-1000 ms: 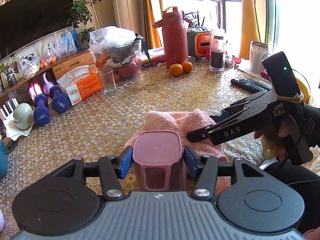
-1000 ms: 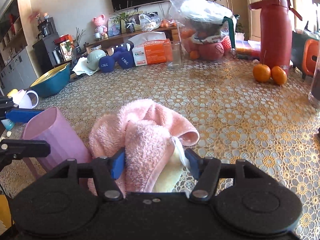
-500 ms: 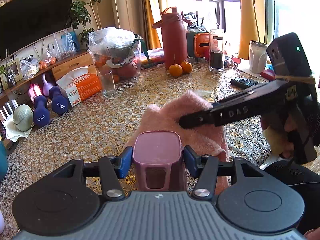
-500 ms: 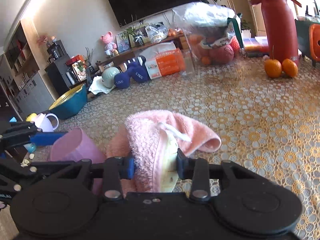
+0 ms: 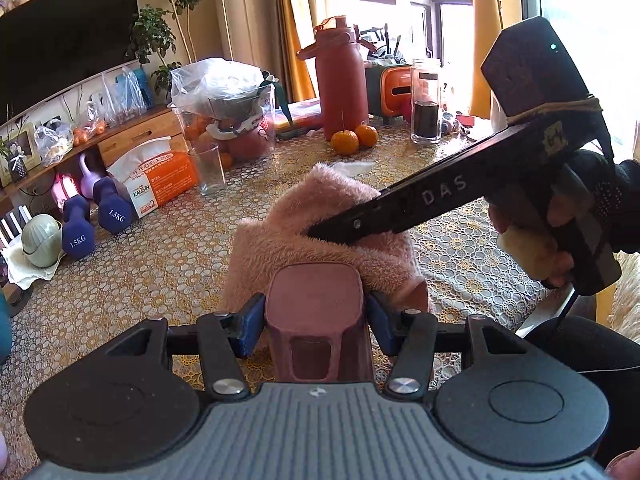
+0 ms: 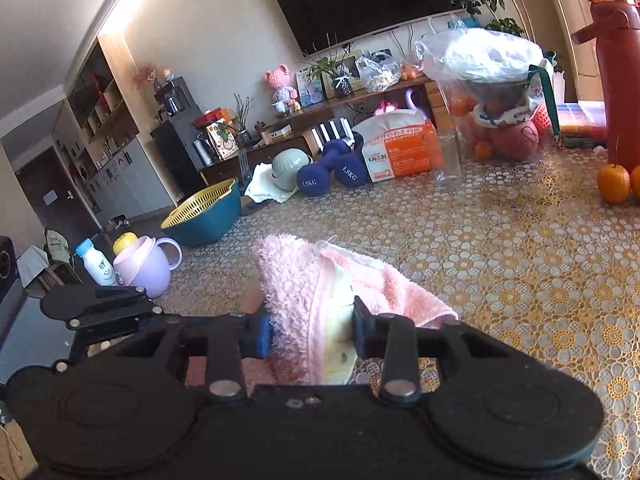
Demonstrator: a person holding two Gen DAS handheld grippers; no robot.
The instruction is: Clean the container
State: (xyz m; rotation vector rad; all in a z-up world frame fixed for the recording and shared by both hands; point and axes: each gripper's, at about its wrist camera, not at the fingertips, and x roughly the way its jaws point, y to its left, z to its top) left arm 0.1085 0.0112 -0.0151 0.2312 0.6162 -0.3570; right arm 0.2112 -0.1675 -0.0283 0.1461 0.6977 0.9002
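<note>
Left wrist view: the left gripper (image 5: pixel 315 322) is clenched on a mauve plastic container (image 5: pixel 315 312), whose flat square base is turned toward the camera. Its long axis therefore runs forward, away from the camera along the gripper fingers, and its mouth is hidden on the far side. Directly beyond the container a pink fluffy towel (image 5: pixel 320 224) is seen, bunched and draped against the far end, touching it. The towel is pinched by the right gripper (image 5: pixel 320 234), which enters from the right and points leftward and slightly down; the black handle is held by a gloved hand (image 5: pixel 560 232). The two grippers thus meet nearly at right angles, with the towel between the right gripper's tip and the container's far end. Both are held above the lace-patterned table (image 5: pixel 160 264).

Right wrist view: the right gripper (image 6: pixel 310 330) is closed on the towel (image 6: pixel 304 292), of which a pink fold and a pale yellow inner layer are seen between the blue pads. The left gripper's black linkage (image 6: pixel 100 304) is seen low at the left, just beside. Only a sliver of mauve, probably the container (image 6: pixel 198 372), is visible under the linkage; its mouth cannot be made out.

As a judgement, the coming move turns on the towel being pushed leftward and back toward the container's hidden opening, which lies on the axis running away from the left gripper. The right hand is the nearer to that opening.
</note>
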